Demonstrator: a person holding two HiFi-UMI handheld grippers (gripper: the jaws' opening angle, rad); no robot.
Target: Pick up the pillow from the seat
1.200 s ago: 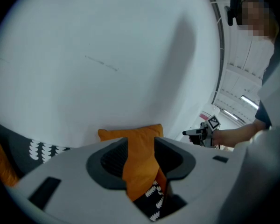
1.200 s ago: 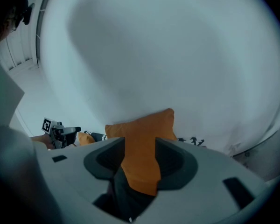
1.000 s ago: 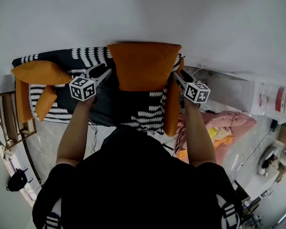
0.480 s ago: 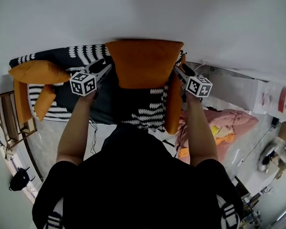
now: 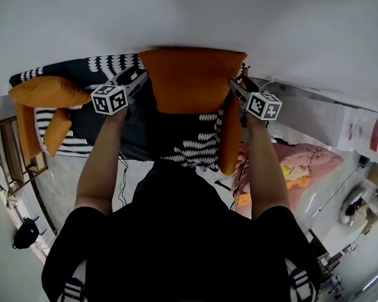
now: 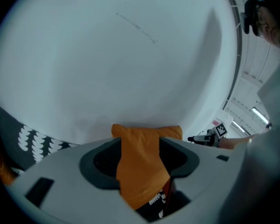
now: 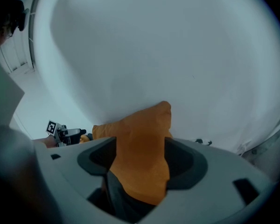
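An orange pillow (image 5: 192, 80) stands upright at the back of the seat, against the white wall. My left gripper (image 5: 138, 82) is at its left edge and my right gripper (image 5: 233, 87) at its right edge. In the left gripper view the pillow's fabric (image 6: 142, 167) fills the gap between the jaws, which are opening. The right gripper view shows the same: the pillow's corner (image 7: 140, 157) spans the opening jaws from side to side. Each gripper view shows the other gripper (image 6: 207, 136) (image 7: 65, 133) beyond the pillow.
The sofa (image 5: 183, 146) has a black-and-white patterned cover. Two orange cushions (image 5: 47, 93) lie at its left end and an orange bolster (image 5: 228, 140) at its right. A pink bundle (image 5: 302, 162) lies on the floor at the right, a wooden rack (image 5: 6, 156) at the left.
Both grippers and the pillow have risen slightly toward the wall. The pillow stays between the two grippers.
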